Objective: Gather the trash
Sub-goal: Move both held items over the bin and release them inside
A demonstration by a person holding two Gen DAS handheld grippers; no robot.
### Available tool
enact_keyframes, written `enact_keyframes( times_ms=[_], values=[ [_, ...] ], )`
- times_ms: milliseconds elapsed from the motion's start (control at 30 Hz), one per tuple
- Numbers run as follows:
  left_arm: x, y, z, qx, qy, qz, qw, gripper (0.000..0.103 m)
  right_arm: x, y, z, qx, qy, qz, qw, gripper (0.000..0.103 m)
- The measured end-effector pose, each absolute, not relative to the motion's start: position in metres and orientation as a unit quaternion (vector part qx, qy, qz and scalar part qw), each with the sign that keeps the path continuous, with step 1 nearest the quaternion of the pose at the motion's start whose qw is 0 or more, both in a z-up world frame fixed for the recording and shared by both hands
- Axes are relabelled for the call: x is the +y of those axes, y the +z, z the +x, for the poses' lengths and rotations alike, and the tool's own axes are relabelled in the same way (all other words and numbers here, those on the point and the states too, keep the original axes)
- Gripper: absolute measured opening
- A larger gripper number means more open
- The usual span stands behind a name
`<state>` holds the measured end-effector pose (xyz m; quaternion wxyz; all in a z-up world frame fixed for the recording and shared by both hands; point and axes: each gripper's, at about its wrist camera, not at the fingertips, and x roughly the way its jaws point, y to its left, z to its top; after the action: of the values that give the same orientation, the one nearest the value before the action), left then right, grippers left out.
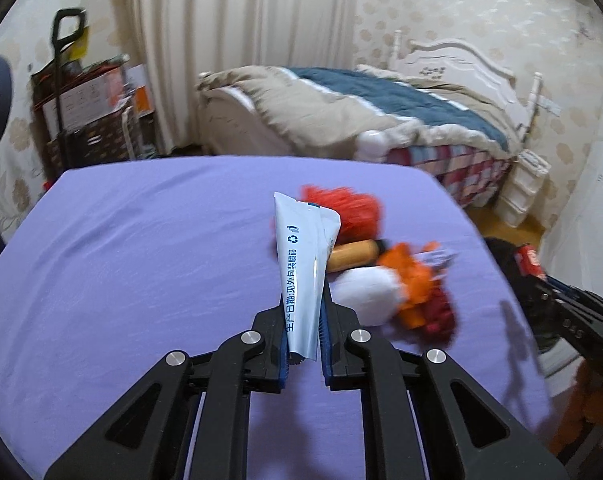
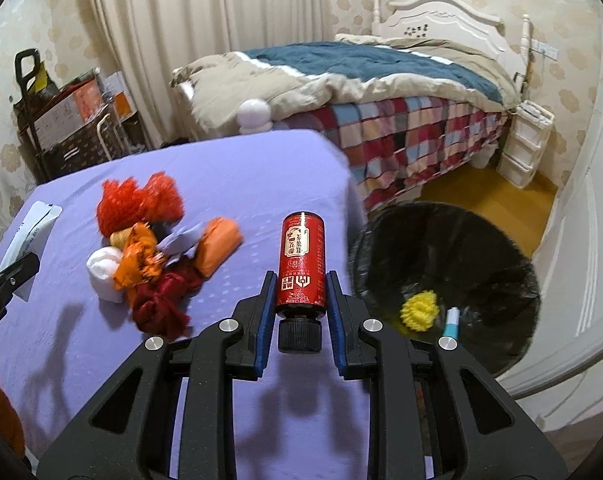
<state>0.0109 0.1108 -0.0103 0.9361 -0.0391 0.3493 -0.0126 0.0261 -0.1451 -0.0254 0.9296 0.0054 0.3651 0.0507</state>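
Note:
My left gripper (image 1: 303, 300) is shut on a white-and-blue plastic wrapper (image 1: 301, 264) and holds it above the purple table (image 1: 141, 240). The wrapper also shows at the left of the right wrist view (image 2: 29, 240). My right gripper (image 2: 301, 280) is shut on a red bottle (image 2: 302, 264) with a black cap, above the table's right part (image 2: 241, 168). A pile of trash lies on the table: red mesh (image 2: 137, 204), orange wrappers (image 2: 217, 248), a white wad (image 2: 103, 272) and dark red scraps (image 2: 161, 300). The pile also shows in the left wrist view (image 1: 381, 272).
A black-lined trash bin (image 2: 441, 256) stands on the floor right of the table, holding a yellow mesh ball (image 2: 419, 310) and a small tube (image 2: 451, 322). A bed (image 2: 381, 92) is behind. A cart with boxes (image 2: 65, 120) stands at back left.

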Motion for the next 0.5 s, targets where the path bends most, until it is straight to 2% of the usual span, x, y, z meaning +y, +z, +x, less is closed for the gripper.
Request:
enact_keyframes(
  times_ms=[500],
  values=[
    [-0.035, -0.008, 0.052, 0.337, -0.126, 0.015, 0.933, 0.013, -0.235, -0.017, 0.039, 0.347, -0.032, 0.019, 0.937, 0.024]
  ],
)
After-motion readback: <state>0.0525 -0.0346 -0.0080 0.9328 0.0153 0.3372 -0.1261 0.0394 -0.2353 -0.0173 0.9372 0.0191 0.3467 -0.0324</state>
